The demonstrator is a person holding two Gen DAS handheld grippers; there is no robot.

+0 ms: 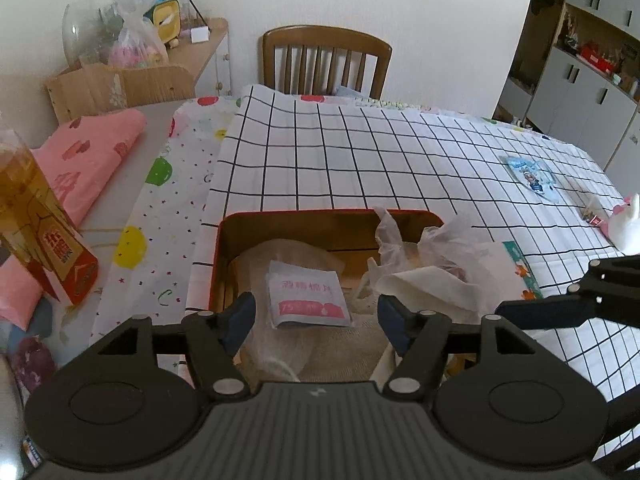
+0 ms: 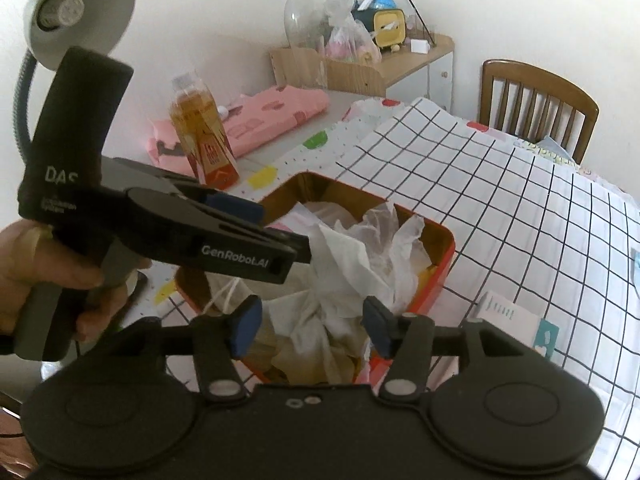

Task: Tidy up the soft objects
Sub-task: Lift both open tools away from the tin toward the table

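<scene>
Both grippers hung with jaws spread and empty: the left gripper (image 1: 316, 320) over a wipe packet (image 1: 307, 293), the right gripper (image 2: 308, 322) over crumpled tissues (image 2: 320, 312). All lay inside the red tin (image 2: 444, 264) on the checked cloth (image 1: 360, 152), a bottle (image 2: 204, 136) nearby.

The tin (image 1: 218, 240) is red outside, gold inside. The tablecloth (image 1: 400, 152) is white with black squares. At ten o'clock, pink cloth (image 1: 92, 160).
</scene>
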